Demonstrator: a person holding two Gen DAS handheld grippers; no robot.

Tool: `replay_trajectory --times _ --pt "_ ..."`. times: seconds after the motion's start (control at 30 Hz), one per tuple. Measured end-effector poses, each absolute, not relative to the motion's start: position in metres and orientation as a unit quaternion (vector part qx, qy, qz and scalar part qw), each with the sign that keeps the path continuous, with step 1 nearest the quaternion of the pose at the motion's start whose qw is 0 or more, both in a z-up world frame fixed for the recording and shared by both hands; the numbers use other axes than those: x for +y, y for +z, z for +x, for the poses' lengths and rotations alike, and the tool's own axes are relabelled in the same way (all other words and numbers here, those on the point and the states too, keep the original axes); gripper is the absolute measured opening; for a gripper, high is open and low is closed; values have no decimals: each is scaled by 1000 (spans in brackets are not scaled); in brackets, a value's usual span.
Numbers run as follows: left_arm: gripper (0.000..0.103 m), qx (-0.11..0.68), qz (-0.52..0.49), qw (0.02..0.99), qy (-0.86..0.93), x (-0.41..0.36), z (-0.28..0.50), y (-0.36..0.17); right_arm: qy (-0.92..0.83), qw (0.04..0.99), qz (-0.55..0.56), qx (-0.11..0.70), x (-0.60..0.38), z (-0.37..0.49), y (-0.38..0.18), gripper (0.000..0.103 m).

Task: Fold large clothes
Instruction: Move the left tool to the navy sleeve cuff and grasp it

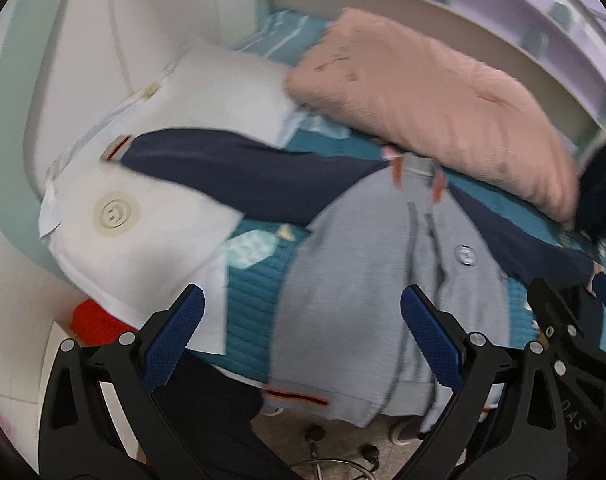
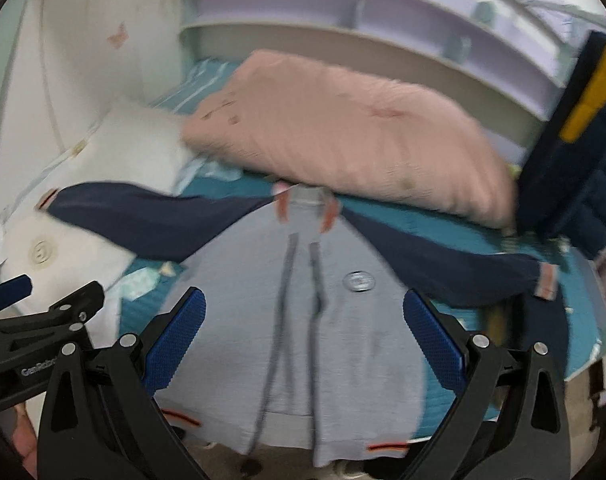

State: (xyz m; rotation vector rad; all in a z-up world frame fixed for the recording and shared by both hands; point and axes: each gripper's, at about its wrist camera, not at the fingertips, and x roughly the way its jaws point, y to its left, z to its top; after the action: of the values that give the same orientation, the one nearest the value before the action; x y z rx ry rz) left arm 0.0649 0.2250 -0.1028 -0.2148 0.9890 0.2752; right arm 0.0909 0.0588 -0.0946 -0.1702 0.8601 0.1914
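jacket (image 2: 303, 320) lies spread on the bed (image 2: 483, 236), pillow (image 2: 343, 128) behind it, cushion (image 2: 63, 256) to its left.

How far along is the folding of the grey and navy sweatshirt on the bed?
Done: the sweatshirt lies spread flat, front up, on the teal bedspread, both navy sleeves stretched outward. In hand: nothing; the left gripper and right gripper are both open above its lower part, holding no cloth. Left: every fold, since no sleeve or hem is turned in.

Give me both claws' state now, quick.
Left claw: open, holding nothing, above the grey sweatshirt.
Right claw: open, holding nothing, above it too.
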Motion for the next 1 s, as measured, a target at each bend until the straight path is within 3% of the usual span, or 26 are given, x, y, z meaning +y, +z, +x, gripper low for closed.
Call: replay_trajectory --times 0.33,0.67,0.77,1.0 --pt "98 519 -145 816 210 323 91 -161 148 870 -76 463 136 136 -147 95" --pt "98 497 -160 811 265 415 131 -172 169 857 -21 487 178 221 -179 92" --pt "98 482 -169 812 283 447 147 -170 164 851 0 498 176 252 -186 83" --pt "98 472 -229 803 283 514 176 -179 159 814 21 558 179 314 -223 30"
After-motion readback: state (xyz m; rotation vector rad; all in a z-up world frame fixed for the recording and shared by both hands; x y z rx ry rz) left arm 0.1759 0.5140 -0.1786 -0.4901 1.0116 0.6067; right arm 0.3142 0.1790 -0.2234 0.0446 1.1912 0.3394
